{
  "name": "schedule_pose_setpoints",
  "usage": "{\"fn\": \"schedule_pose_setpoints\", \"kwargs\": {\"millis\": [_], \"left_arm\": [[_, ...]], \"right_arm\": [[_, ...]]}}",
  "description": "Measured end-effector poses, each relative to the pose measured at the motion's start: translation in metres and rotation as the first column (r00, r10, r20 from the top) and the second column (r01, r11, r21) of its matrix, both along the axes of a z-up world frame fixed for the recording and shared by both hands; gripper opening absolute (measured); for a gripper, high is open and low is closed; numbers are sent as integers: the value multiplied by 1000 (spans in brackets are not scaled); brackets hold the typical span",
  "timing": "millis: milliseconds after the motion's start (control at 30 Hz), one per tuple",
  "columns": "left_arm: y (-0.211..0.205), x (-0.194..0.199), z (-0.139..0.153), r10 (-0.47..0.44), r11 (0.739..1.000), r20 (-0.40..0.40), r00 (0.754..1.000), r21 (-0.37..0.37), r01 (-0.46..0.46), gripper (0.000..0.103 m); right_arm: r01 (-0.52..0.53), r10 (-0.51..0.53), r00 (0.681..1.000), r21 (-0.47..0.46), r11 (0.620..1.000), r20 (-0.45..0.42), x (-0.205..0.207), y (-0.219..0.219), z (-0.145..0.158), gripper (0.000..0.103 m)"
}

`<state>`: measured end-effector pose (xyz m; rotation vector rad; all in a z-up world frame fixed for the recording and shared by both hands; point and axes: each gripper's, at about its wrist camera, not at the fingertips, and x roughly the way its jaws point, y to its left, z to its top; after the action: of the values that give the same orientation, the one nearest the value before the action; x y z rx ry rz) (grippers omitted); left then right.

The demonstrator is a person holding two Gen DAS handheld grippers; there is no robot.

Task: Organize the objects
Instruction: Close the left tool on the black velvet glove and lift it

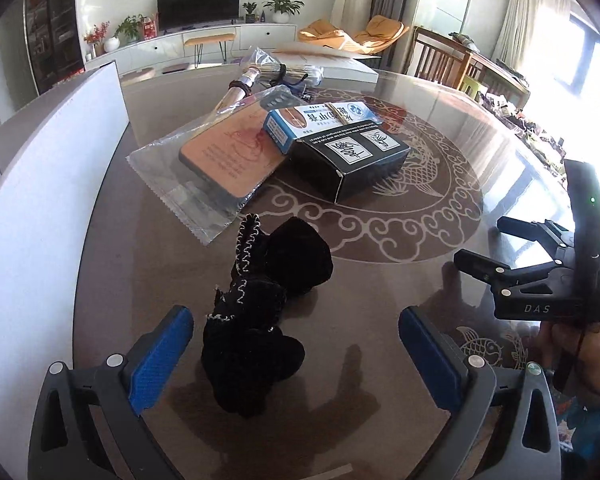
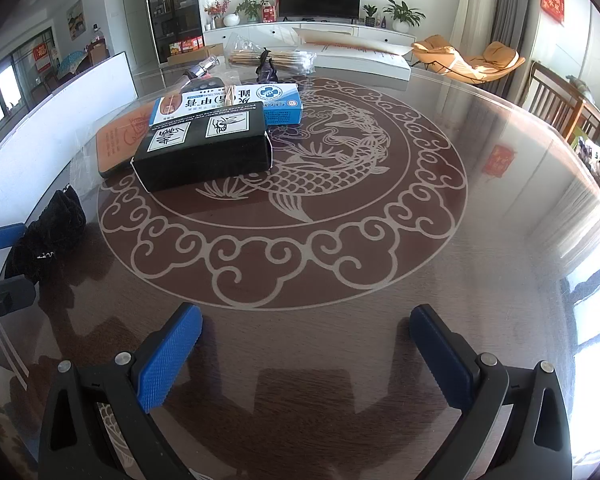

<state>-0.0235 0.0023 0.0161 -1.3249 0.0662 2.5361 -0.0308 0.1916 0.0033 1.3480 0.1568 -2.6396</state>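
Left wrist view shows the black pouch [image 1: 260,312] directly between the spread fingers of the left gripper [image 1: 296,356], its long axis pointing forward; the right gripper [image 2: 306,354], also open, is well apart.

Left claw [image 1: 296,348] gapes around black pouch [image 1: 260,312] on table [image 1: 400,280].

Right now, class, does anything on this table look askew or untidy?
Yes. The blue-and-white box leans crookedly over the black box and the bagged orange item. The black cloth pouch lies crumpled apart, between the left gripper jaws.
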Motion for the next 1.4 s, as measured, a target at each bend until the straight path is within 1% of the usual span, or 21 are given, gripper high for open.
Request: {"fn": "schedule_pose_setpoints", "kwargs": {"millis": [133,267,433,500,567,733,967,1033,1100,1167,1233,1300,1400], "left_arm": [[-5,-15,-3,73,997,-2,997,-10,-73,103],[-13,-25,-14,151,988,10,988,-34,-151,103],[-29,-27,-25,234,972,29,972,-13,-234,103],[-33,-27,-25,257,966,19,966,-18,-257,103],[-35,-27,-26,264,964,8,964,-29,-264,103],[-29,-27,-29,264,960,-7,964,-92,-264,103],[-30,-26,-29,268,960,-14,963,-85,-268,103],[-30,-25,-29,268,960,-15,963,-85,-268,103],[-30,-25,-29,268,960,-15,963,-85,-268,103],[-29,-24,-29,269,959,-16,963,-87,-270,103],[-29,-24,-29,270,959,-17,963,-87,-270,103],[-29,-23,-29,269,959,-17,963,-87,-270,103],[-29,-23,-29,269,959,-17,963,-86,-269,103]], "right_arm": [[0,0,1000,0,1000,0,0,0,0,103],[0,0,1000,0,1000,0,0,0,0,103],[0,0,1000,0,1000,0,0,0,0,103],[0,0,1000,0,1000,0,0,0,0,103],[0,0,1000,0,1000,0,1,0,1,103],[0,0,1000,0,1000,0,0,0,0,103],[2,-2,1000,3,1000,-3,0,-1,1,103],[-6,7,1000,16,1000,-27,-5,-10,5,103],[-34,35,997,10,999,-67,-16,-28,18,103],[-86,86,990,12,996,-109,-30,-55,35,103],[-139,145,981,49,989,-132,-47,-87,46,103],[-167,182,976,119,979,-123,-65,-112,45,103],[-188,199,979,184,965,-44,-88,-129,29,103]]}}
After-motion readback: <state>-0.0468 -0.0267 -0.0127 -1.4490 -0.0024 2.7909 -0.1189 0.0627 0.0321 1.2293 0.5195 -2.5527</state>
